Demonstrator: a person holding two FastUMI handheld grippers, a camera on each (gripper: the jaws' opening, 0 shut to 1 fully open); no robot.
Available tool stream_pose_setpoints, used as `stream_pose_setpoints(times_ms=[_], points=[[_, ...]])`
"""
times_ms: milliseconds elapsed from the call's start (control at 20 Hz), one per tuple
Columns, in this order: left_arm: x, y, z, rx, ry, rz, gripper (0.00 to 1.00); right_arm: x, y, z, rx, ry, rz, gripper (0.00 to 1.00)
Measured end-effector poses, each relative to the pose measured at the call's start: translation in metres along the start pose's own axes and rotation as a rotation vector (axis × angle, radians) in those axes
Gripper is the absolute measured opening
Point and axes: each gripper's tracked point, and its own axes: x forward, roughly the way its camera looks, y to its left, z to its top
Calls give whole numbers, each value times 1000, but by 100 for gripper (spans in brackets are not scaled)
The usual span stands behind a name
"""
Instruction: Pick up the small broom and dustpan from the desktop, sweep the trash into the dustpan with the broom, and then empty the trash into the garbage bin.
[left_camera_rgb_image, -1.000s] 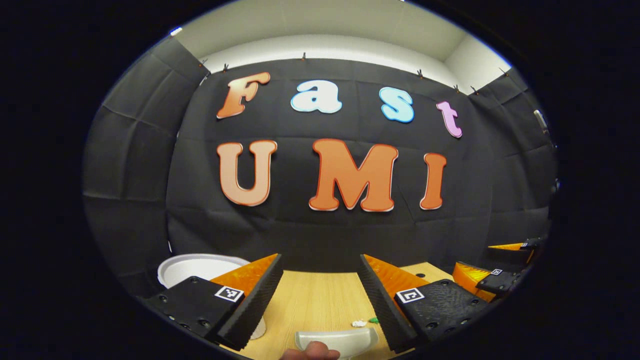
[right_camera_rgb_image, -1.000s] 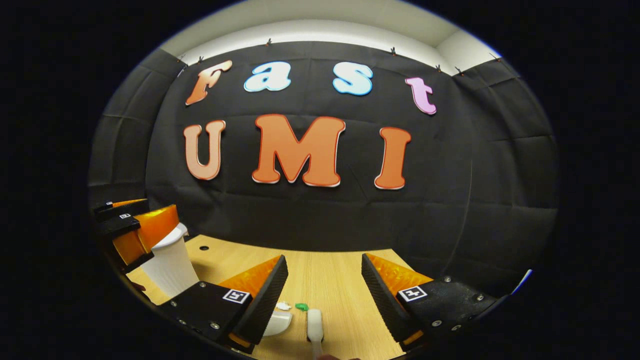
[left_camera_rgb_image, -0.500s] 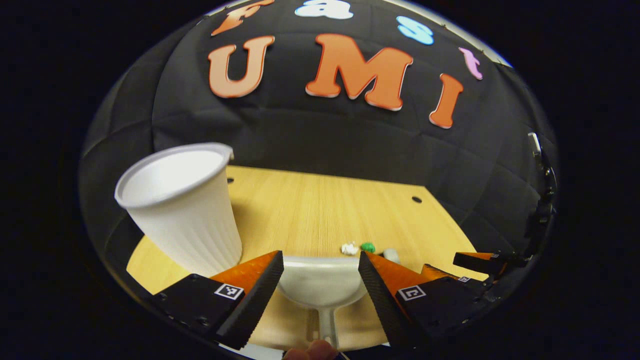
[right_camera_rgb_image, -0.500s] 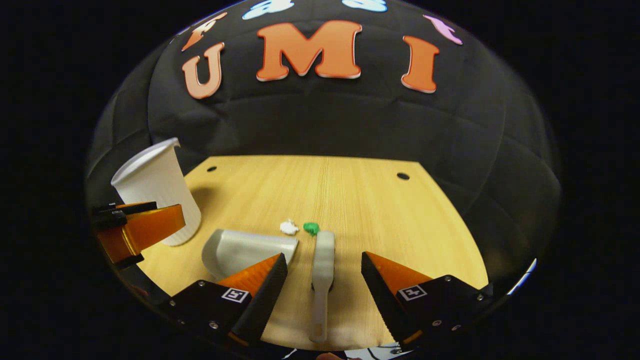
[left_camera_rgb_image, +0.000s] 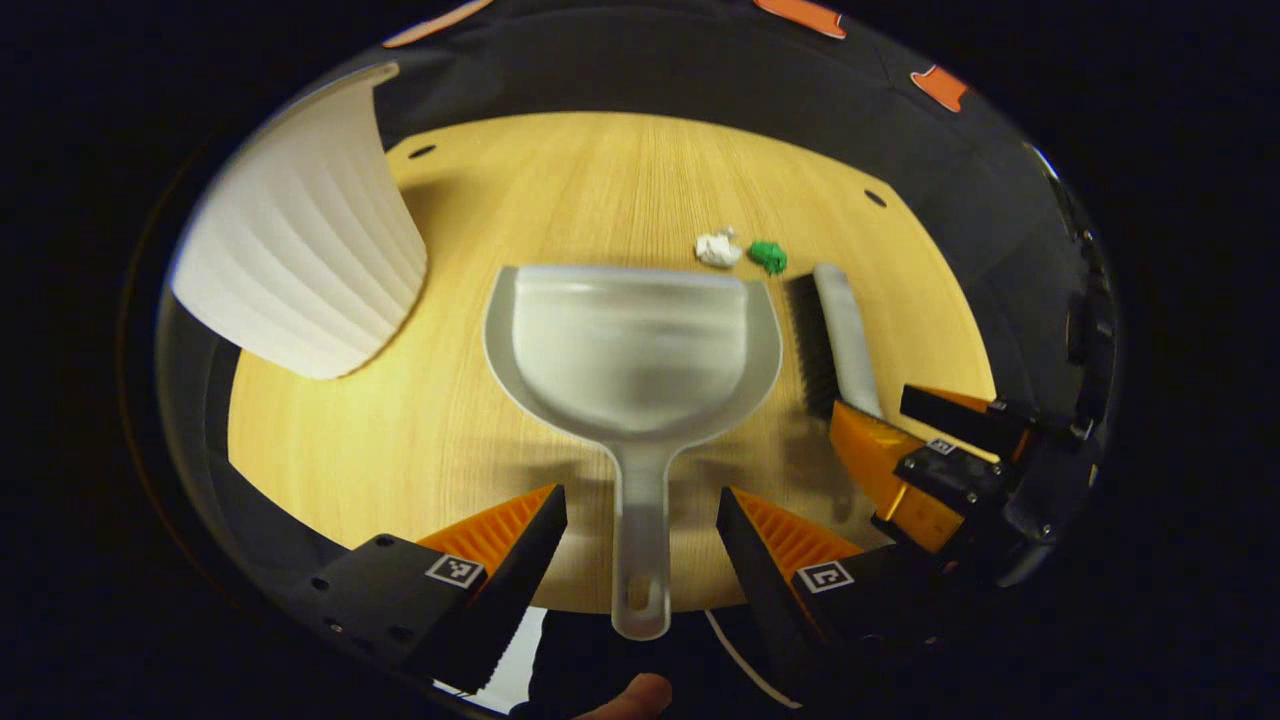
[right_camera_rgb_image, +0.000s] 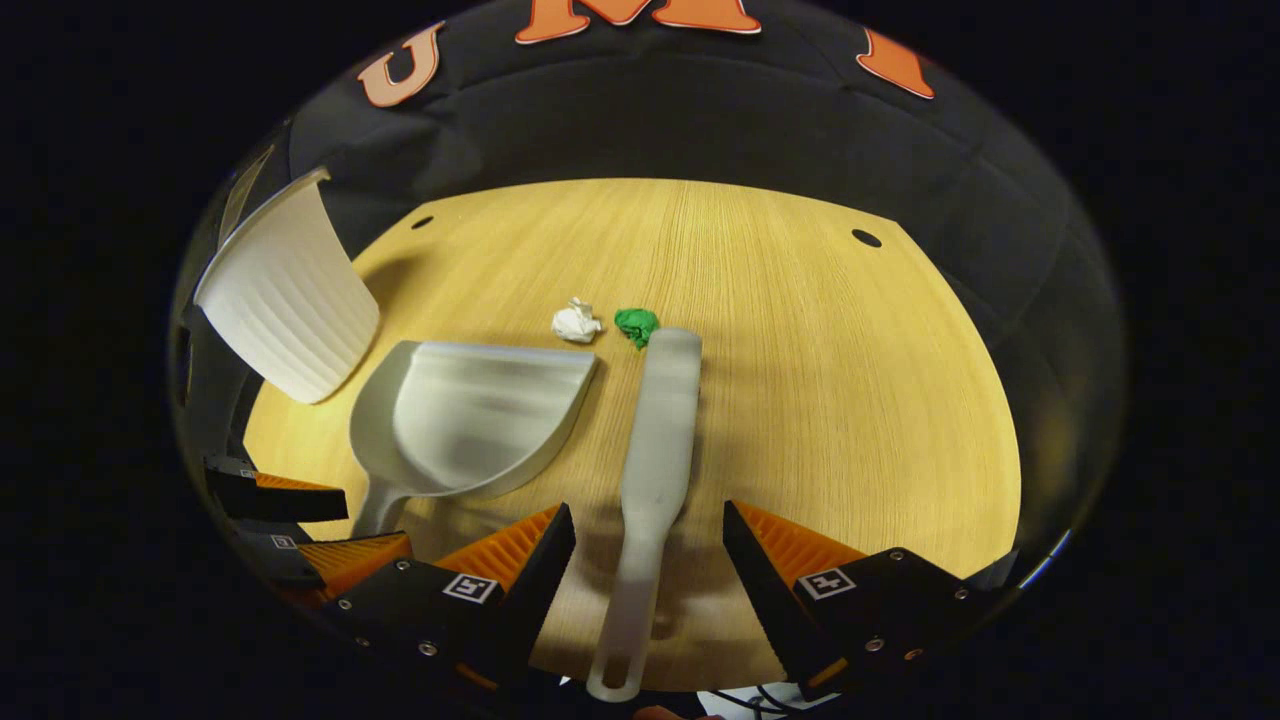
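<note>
Dustpan (left_camera_rgb_image: 630, 350) and broom (right_camera_rgb_image: 655, 440) lie side by side on the wooden desktop (right_camera_rgb_image: 820, 400), handles pointing to the near edge, and both tools are lined up for the pick. In the left gripper view the left gripper (left_camera_rgb_image: 640, 530) hangs with its fingers spread wide, the dustpan's handle running straight up the gap between them, untouched as far as I can judge. In the right gripper view the right gripper (right_camera_rgb_image: 648, 545) is spread too, straddling the broom's handle with daylight on either side.

To do this grab well, I'd say each gripper wants to drop squarely onto its handle, low on the shaft near the hanging loop, and close evenly so the tool doesn't swivel. The broom's handle is slim (easy to pinch off-centre), so keep it centred between the fingers.

Now the looks: the dustpan is pale grey, scoop-shaped, with its open lip facing the far side. The broom is the same pale plastic, with dark bristles along its left edge in the left gripper view. Just beyond the dustpan's lip sit two scraps, a white crumpled scrap (right_camera_rgb_image: 577, 322) and a green scrap (right_camera_rgb_image: 636, 324), the green one just by the broom's far tip. A white ribbed bin (right_camera_rgb_image: 285, 305) stands at the far left, near the dustpan.
</note>
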Motion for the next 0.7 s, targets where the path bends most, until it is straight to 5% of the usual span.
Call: stream_pose_setpoints(times_ms=[400,600,700], points=[[11,3,7,-31,176,-6,95,22,4,-4,34,126,-40,93],[13,0,1,-44,248,-15,82,28,7,-9,16,171,-37,89],[15,-3,-6,-67,292,-22,55,31,10,-12,16,204,-29,78]])
